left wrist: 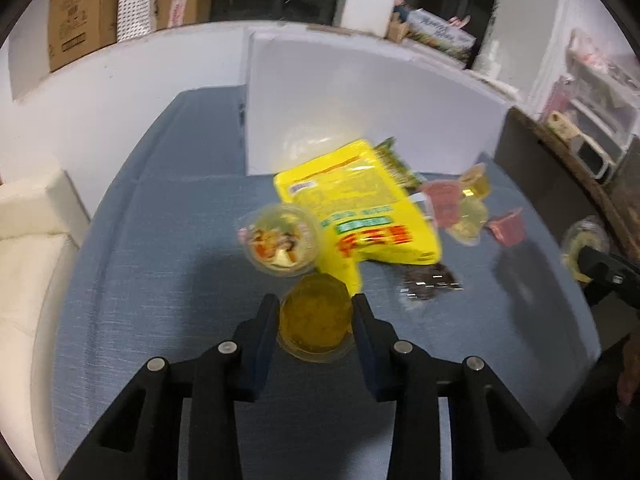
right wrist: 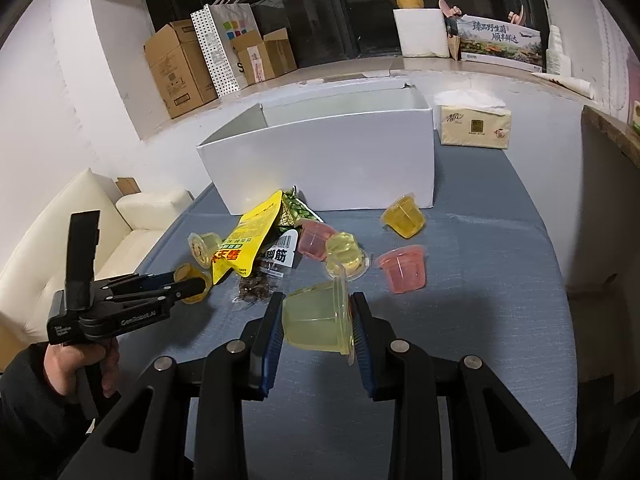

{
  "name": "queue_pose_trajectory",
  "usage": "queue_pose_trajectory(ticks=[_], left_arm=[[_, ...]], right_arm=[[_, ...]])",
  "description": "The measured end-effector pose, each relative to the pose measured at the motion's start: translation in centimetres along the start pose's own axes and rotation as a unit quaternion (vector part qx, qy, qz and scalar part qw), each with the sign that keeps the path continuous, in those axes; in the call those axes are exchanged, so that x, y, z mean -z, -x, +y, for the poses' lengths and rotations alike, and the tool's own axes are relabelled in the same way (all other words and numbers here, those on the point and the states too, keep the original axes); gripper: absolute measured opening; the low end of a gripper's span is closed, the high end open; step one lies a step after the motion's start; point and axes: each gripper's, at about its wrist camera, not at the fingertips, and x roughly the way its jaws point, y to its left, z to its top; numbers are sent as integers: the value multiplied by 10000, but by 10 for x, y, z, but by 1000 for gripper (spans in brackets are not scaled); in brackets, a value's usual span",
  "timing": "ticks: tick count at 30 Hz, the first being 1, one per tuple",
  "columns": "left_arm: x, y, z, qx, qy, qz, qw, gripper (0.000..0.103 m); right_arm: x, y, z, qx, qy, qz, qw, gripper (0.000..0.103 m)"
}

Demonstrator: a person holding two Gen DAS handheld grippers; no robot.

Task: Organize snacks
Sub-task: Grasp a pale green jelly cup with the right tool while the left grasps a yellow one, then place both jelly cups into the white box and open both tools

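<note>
My left gripper (left wrist: 314, 308) is shut on an amber jelly cup (left wrist: 316, 320) low over the blue tablecloth; it also shows in the right wrist view (right wrist: 192, 280). My right gripper (right wrist: 316, 308) is shut on a pale yellow jelly cup (right wrist: 316, 316), held tilted above the cloth. A yellow snack bag (left wrist: 360, 208) lies in the middle, with a fruit jelly cup (left wrist: 280, 240) left of it. Pink jelly cups (right wrist: 402, 268) and yellow ones (right wrist: 404, 216) lie scattered in front of an open white box (right wrist: 328, 160).
A dark clear snack packet (right wrist: 260, 280) and a green packet (right wrist: 296, 210) lie by the yellow bag. A tissue pack (right wrist: 474, 126) stands right of the box. A cream sofa (right wrist: 88, 220) is to the left. Cardboard boxes (right wrist: 180, 68) stand on the back ledge.
</note>
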Motion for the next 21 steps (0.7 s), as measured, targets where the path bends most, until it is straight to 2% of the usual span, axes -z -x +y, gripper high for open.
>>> queue_pose_trajectory(ticks=[6, 10, 14, 16, 21], left_arm=[[-10, 36, -12, 219, -94, -404, 9989, 41], [-34, 57, -24, 407, -182, -723, 9964, 41], [-85, 67, -35, 532, -316, -1104, 9920, 41], [-110, 66, -37, 509, -377, -1240, 9903, 41], [-186, 39, -31, 438, -329, -1317, 9898, 41]], right_arm=[[-2, 3, 3, -56, 40, -43, 10000, 35], [-15, 3, 6, -151, 51, -76, 9998, 35], [-53, 7, 12, -152, 298, -395, 9987, 35], [-85, 5, 11, -191, 329, -581, 9976, 35], [-157, -16, 0, -187, 279, -744, 9967, 35]])
